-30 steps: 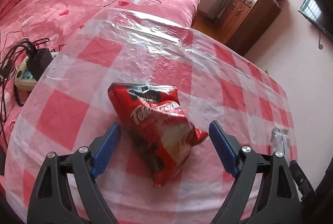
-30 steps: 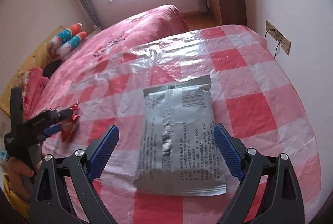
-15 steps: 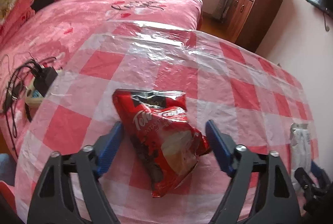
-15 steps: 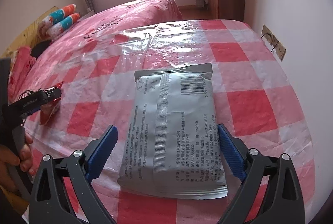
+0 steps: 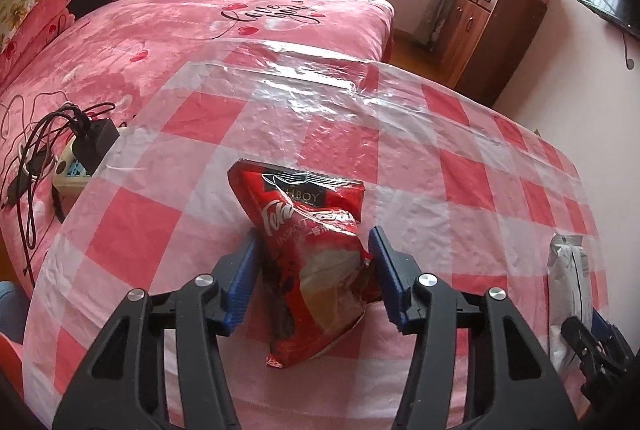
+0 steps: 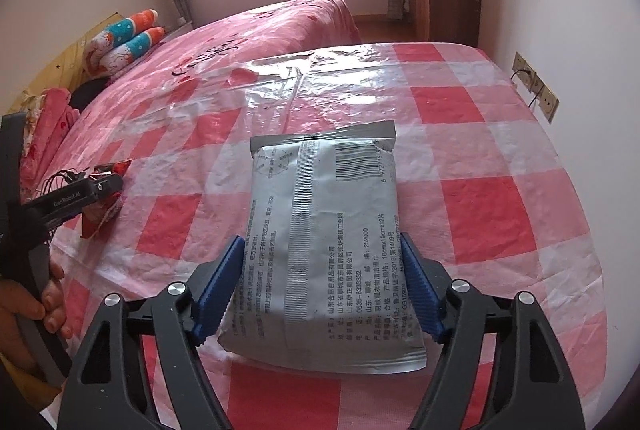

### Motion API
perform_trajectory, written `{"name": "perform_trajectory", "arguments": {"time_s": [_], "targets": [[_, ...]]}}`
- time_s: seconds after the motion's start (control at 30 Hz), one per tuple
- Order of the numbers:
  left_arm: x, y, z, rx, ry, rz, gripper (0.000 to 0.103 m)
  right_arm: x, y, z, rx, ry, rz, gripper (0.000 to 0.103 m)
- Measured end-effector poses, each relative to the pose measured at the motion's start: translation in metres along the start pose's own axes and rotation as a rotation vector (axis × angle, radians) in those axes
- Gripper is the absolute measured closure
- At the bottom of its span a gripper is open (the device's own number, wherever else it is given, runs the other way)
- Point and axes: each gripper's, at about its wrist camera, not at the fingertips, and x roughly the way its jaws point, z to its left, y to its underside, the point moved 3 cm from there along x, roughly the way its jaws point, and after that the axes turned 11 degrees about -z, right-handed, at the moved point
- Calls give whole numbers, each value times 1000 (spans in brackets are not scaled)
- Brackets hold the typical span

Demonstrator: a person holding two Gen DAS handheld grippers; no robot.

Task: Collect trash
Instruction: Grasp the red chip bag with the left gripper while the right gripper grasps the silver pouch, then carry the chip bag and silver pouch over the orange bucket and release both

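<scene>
Two wrappers, two grippers: both grasps closing

Two trash items lie on the checked counter (image 5: 460, 166). Red snack bag (image 5: 316, 254) sits betw. left gripper (image 5: 316, 278) fingers, pads narrow and touching its sides. Silver pouch (image 6: 324, 230) lies flat betw. right gripper (image 6: 320, 290) fingers, pads at its edges. Firm clamp on either: cannot tell. Step: grasp phase, both sides. Next likely needs a full squeeze, then lift clear; no bin in view. Power strip (image 5: 68, 166) on the bed, left of counter.

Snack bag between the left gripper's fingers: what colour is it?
The snack bag is red with white lettering and a black band on top, clearest in the left wrist view.
</scene>
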Motion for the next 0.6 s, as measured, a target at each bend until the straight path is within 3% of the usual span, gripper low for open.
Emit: {"name": "perform_trajectory", "arguments": {"time_s": [0.6], "targets": [[-41,31,3,11,43,21,50,-8,2,13,9,-114,-10,29]]}}
